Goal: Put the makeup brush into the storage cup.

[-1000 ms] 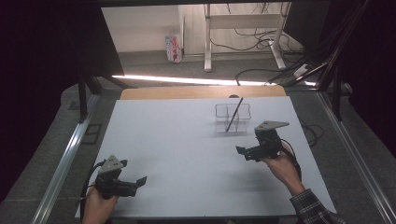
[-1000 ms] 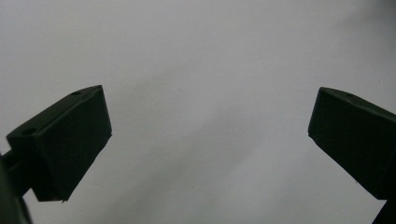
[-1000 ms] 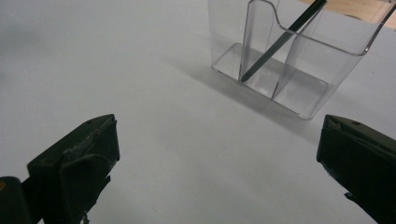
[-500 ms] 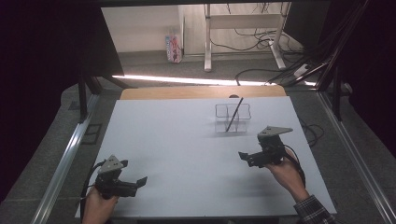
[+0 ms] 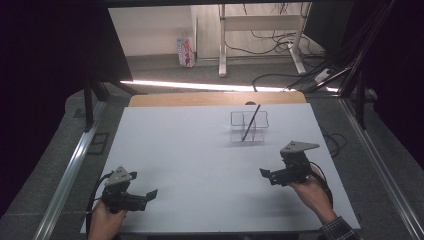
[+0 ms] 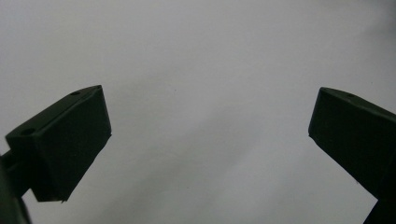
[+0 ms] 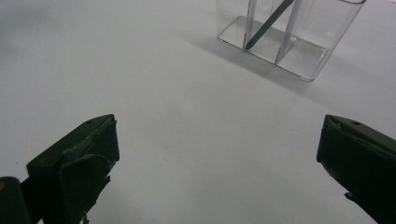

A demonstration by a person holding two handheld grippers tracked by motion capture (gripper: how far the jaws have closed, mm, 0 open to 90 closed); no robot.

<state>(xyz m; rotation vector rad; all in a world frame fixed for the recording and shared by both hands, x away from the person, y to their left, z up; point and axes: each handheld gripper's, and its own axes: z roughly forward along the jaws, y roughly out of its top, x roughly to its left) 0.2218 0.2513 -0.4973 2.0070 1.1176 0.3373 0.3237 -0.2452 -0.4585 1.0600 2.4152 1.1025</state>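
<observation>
A clear plastic holder (image 5: 249,126) with compartments stands on the white table top (image 5: 200,150), right of centre. A dark pen (image 5: 250,123) leans inside it; in the right gripper view the pen (image 7: 268,23) rests in the middle compartment of the holder (image 7: 289,37). My right gripper (image 5: 266,175) hovers near the table's right front, open, its jaws wide apart with nothing between them (image 7: 217,163). My left gripper (image 5: 149,195) is at the front left, also open and empty (image 6: 210,140) over bare white surface.
A wooden strip (image 5: 215,99) runs along the table's far edge. Metal rails (image 5: 70,165) flank both sides. Cables (image 5: 280,40) and a desk frame (image 5: 260,30) lie on the floor beyond. A small carton (image 5: 185,51) stands by the far wall.
My right gripper has drawn back from the holder toward the front right edge. The left gripper has stayed in place.
</observation>
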